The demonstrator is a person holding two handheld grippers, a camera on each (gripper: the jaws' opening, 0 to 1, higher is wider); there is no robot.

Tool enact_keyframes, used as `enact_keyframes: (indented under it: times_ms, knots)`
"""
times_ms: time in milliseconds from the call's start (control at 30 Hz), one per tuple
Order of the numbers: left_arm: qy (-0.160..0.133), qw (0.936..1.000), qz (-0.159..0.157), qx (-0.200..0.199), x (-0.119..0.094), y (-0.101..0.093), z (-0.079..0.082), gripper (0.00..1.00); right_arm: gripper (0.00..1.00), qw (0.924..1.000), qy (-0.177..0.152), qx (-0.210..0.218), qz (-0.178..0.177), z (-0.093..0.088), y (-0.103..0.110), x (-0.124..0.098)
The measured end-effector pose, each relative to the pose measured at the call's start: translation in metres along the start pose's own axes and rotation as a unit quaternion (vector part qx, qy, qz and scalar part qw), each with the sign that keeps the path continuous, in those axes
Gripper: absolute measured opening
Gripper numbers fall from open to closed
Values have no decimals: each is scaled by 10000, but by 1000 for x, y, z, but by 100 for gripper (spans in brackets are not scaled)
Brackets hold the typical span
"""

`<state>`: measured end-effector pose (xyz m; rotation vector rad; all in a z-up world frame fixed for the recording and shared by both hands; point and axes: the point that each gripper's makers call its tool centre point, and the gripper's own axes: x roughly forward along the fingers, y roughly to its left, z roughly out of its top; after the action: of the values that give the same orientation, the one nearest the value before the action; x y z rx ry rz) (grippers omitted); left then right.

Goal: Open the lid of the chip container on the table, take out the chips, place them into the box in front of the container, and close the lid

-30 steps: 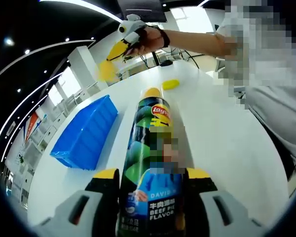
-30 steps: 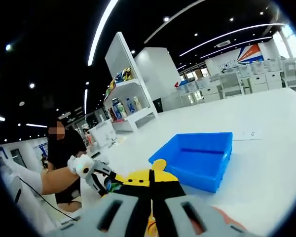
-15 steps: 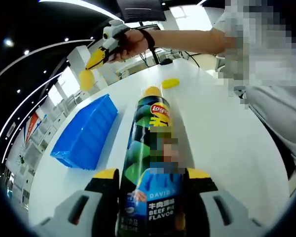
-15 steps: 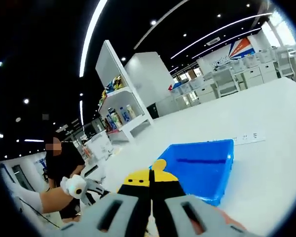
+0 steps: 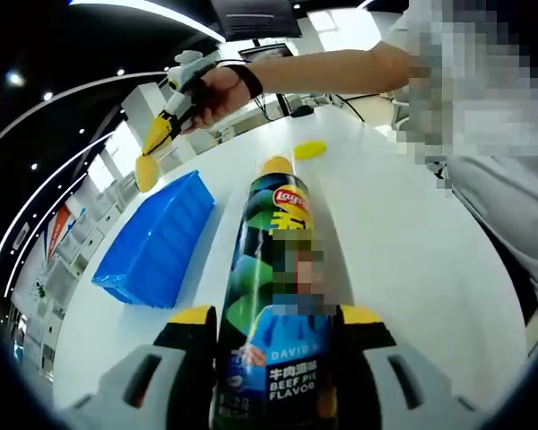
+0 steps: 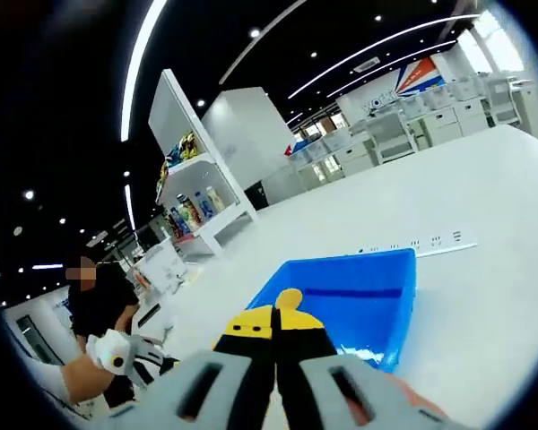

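Your right gripper (image 5: 154,141) has swung across to above the blue plastic box (image 5: 152,240), jaws clenched on a pale yellow chip (image 6: 289,298), your left gripper (image 5: 278,333) grasping the dark green cylindrical chip container (image 5: 276,296), yellow round lid (image 5: 310,150) beyond its open top, on the white table (image 5: 412,251).

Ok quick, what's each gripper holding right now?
Left gripper: shut on the chip can.
Right gripper: shut on a chip, above the blue box.
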<state>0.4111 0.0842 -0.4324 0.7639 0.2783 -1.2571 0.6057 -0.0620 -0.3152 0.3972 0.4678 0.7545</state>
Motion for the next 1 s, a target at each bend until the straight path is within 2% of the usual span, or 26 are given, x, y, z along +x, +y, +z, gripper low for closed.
enact_keyframes:
  times_ms: [333,533,700,767,1000]
  knots:
    - [-17,10000,-9,-22,0,1,0,53,0,9993,137,299,-166,-8,-15,23]
    - [-43,10000,-15,-44,0,1,0,53,0,9976,286,542,-312,-20,-34,42]
    - [-47,10000,-17,-45,0,1,0,53,0,9960,354,705,-423,-29,-43,55]
    - [-45,10000,-20,-41,0,1,0,53,0,9942,343,881,-512,-37,-39,55]
    - [-56,10000,-41,-55,1,1,1,53,0,9915,405,964,-779,-34,-46,65]
